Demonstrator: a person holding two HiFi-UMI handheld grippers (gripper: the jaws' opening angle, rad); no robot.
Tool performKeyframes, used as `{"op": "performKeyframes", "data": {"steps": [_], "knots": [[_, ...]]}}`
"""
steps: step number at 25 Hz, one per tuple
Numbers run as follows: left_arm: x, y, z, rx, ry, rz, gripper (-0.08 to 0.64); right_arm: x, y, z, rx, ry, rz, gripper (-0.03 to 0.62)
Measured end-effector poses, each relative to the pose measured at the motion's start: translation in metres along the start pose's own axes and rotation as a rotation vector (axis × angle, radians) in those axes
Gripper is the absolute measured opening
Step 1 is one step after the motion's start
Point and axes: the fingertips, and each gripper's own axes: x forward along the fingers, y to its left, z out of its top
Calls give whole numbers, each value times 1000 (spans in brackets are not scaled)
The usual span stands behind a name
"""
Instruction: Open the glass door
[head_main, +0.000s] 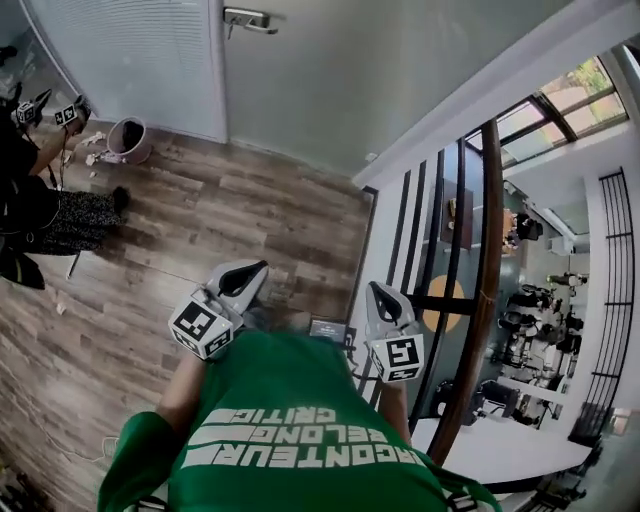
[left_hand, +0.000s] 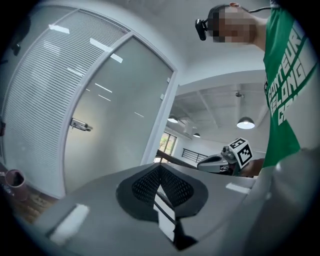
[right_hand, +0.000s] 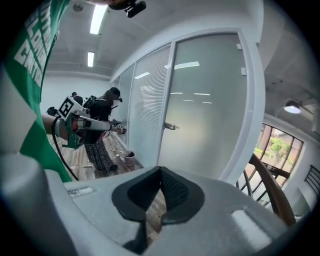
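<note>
The frosted glass door (head_main: 330, 70) stands closed at the far side of the wood floor, its metal lever handle (head_main: 248, 18) near the top of the head view. The same handle (left_hand: 80, 125) shows far off in the left gripper view, and the handle (right_hand: 170, 126) shows again on the door (right_hand: 205, 110) in the right gripper view. My left gripper (head_main: 255, 270) and right gripper (head_main: 378, 292) are held close to my green shirt, well short of the door. The left gripper (left_hand: 160, 167) is shut on nothing, and so is the right gripper (right_hand: 160, 172).
A curved wooden handrail (head_main: 480, 280) with black bars runs along my right, over a lower level. At the left another person (head_main: 40, 200) holds grippers beside a slatted glass panel (head_main: 130, 60). A small dark bucket (head_main: 130, 138) stands on the floor by that panel.
</note>
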Motion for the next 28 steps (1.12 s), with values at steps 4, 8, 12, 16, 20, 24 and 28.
{"op": "performKeyframes", "data": {"steps": [4,8,12,16,20,24,28], "knots": [[-7,26,-2,-41,-21,87,17,36,8,5,-36,25,100,-6],[-1,45,-2,-73,-24,134,17,79,0,21,-42,5,167,-6],[13,74,7,-83,-76,185,17,133,-9,38,-65,-20,238,-6],[37,124,25,-82,-110,267,17,193,-26,68,-120,-61,294,-6],[73,162,61,-36,-127,280,17,252,-69,108,-150,-95,301,-6],[98,196,88,-2,-116,324,17,297,-111,133,-180,-105,313,-6],[115,222,92,-36,-105,396,17,337,-146,135,-185,-84,337,-6]]}}
